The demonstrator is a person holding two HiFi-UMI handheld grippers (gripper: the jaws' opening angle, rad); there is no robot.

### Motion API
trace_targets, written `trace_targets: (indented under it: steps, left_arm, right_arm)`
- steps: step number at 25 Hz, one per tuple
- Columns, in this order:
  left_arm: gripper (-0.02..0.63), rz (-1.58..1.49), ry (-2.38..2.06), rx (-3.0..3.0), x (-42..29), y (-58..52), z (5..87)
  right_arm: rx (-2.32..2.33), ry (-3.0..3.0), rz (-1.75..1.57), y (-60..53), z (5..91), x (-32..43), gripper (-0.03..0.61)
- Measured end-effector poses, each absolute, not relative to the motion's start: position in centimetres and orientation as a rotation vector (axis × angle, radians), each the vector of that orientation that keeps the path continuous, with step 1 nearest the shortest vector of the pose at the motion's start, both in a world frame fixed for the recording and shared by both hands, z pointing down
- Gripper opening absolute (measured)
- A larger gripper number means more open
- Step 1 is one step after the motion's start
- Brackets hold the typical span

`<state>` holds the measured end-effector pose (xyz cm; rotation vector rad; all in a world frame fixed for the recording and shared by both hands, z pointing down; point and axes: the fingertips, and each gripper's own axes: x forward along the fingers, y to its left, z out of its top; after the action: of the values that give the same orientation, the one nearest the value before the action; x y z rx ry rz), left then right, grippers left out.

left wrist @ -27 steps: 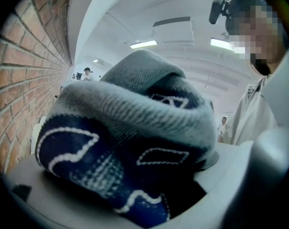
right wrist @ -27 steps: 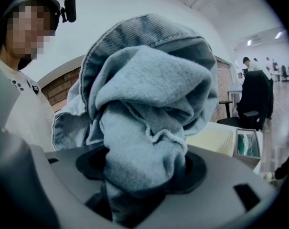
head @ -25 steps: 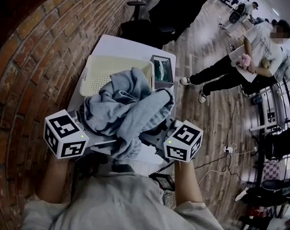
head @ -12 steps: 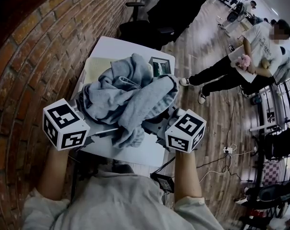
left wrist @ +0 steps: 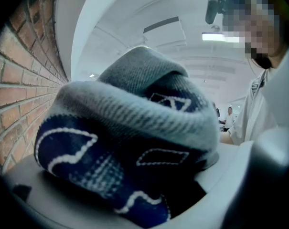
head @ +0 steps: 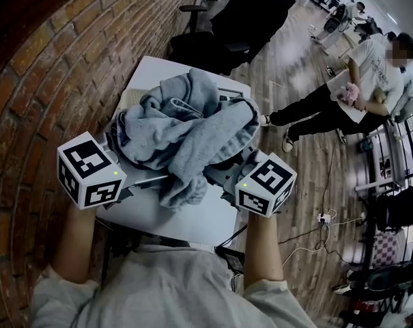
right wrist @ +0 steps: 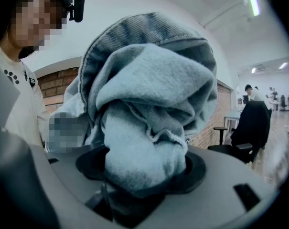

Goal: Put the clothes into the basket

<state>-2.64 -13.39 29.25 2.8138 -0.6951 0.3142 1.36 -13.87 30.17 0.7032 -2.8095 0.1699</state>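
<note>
— What do the clothes look like?

— It's one bundle of clothes (head: 186,125), pale blue-grey sweatshirt fleece. It is crumpled and held up clear of the table (head: 199,217), with a fold drooping from its near side. Up close, a navy knit (left wrist: 111,175) with white stitched outlines and a grey ribbed band is wadded into it.

— And the basket?

— The cream basket (head: 127,101) sits by the table's far left edge. The bundle hides nearly all of it from view.

The bundle of grey clothes (head: 186,128), gripped by the left claw (head: 124,157) and right claw (head: 225,173), has risen and travelled forward above the desk (head: 199,217). It now hides nearly all of the cream basket (head: 127,103), which lay open beyond it a second ago.
</note>
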Motion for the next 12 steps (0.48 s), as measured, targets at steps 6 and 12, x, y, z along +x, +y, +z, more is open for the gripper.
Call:
trace_targets:
  steps: [6, 12]
  left_arm:
    - [0.532, 0.334, -0.684, 2.854, -2.9, -15.9, 28.3]
    - [0.532, 0.356, -0.651, 2.866, -3.6, -20.9, 26.2]
  right_arm:
    - [0.766, -2.828, 0.138, -16.2, 29.3, 1.2, 0.313]
    - [0.838, -2.831, 0.147, -21.2, 27.2, 0.4, 0.313]
